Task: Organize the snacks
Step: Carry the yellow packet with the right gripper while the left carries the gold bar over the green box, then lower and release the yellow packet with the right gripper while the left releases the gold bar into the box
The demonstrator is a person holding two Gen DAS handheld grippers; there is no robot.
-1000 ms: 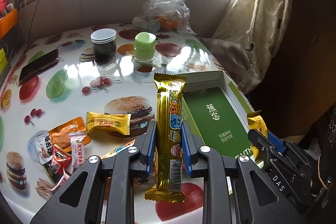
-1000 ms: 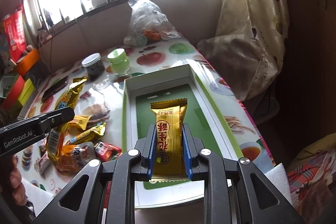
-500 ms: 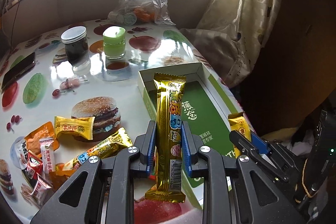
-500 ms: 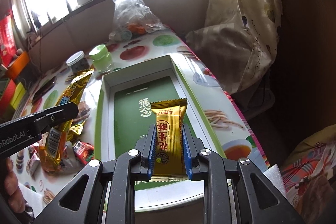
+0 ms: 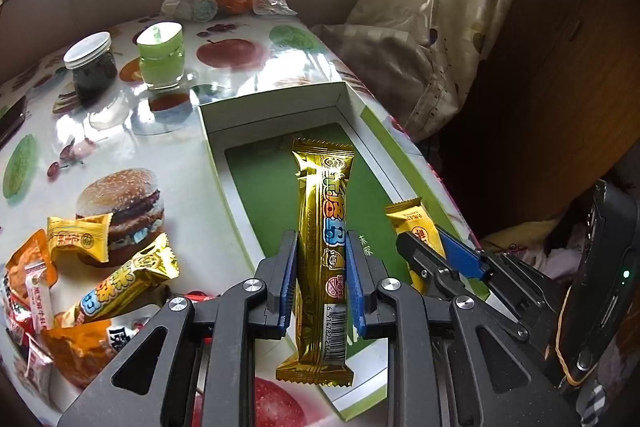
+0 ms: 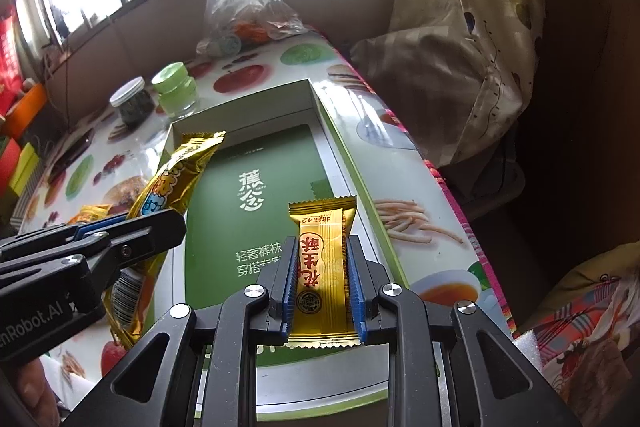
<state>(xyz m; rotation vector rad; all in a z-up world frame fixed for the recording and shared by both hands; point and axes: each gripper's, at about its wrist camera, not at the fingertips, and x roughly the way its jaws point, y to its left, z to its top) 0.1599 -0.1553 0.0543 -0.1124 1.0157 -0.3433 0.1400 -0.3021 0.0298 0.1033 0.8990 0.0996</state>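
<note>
Jaws of the left gripper (image 5: 322, 281) are clamped on a long gold foil snack bar (image 5: 323, 239), held upright above the shallow white cardboard box with green floor (image 5: 276, 109). Jaws of the right gripper (image 6: 322, 287) are clamped on a short yellow-gold wrapped peanut candy (image 6: 322, 267), held over the near right part of the same box. Left of the box, a second gold foil bar (image 5: 124, 279), a small yellow candy (image 5: 78, 237) and orange packets (image 5: 76, 347) lie on the food-patterned desk (image 5: 168, 147)

"nRobot.AI" on left gripper (image 6: 132, 227)
</note>
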